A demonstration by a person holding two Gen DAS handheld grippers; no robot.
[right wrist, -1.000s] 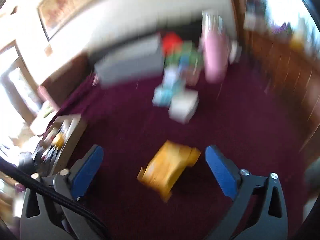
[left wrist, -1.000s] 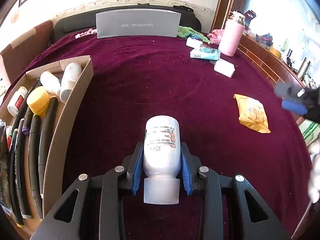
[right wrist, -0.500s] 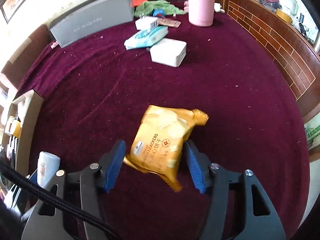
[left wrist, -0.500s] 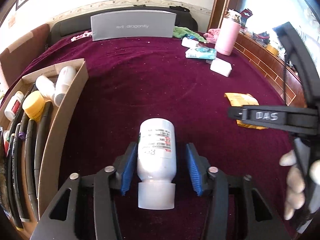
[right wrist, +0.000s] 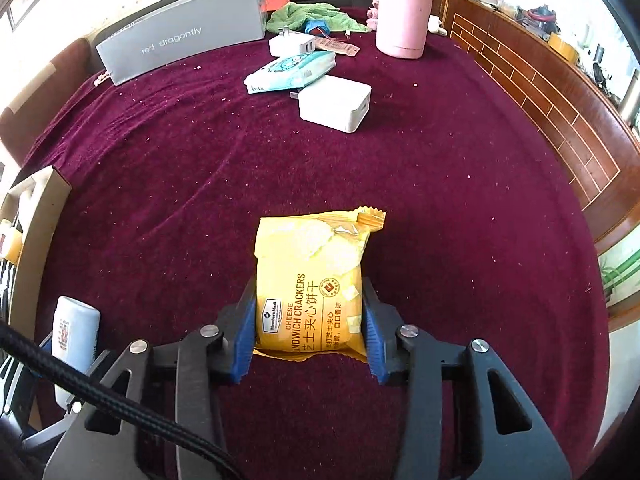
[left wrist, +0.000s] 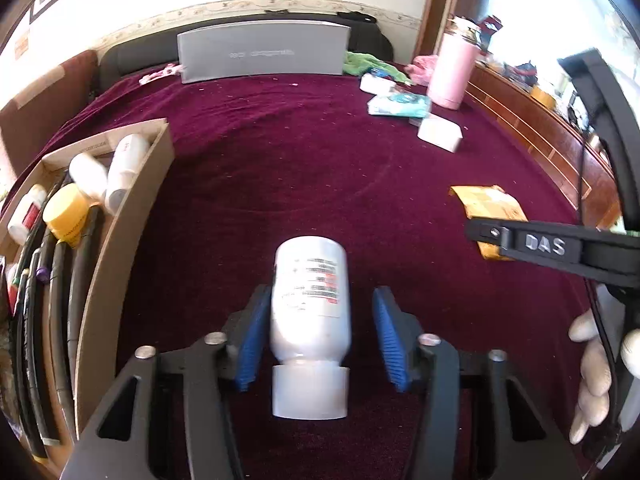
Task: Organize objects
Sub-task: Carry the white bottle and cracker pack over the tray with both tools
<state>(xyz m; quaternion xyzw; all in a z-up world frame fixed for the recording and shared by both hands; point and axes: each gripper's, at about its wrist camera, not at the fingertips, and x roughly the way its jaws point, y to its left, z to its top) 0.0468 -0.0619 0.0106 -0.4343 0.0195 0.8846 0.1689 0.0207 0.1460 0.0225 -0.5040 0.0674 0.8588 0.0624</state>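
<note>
A white bottle [left wrist: 310,304] with a printed label lies on the maroon cloth between the blue pads of my left gripper [left wrist: 320,336]. The jaws stand open, the left pad close to the bottle and the right pad clear of it. The bottle also shows at the left edge of the right wrist view [right wrist: 74,332]. My right gripper [right wrist: 310,328] is shut on a yellow cracker packet [right wrist: 312,280], both pads pressing its sides. The packet [left wrist: 490,208] and the right gripper's black frame [left wrist: 560,248] show at the right of the left wrist view.
A cardboard tray [left wrist: 120,248] at the left holds white bottles, a yellow jar and dark pens. At the back are a grey box [right wrist: 184,40], a wipes pack [right wrist: 290,72], two white chargers, a green cloth and a pink tumbler [right wrist: 404,8]. A wooden ledge [right wrist: 560,120] runs along the right.
My left gripper has opened and let go of the white bottle, which now lies on the cloth. My right gripper came down around the yellow packet and closed on it.
</note>
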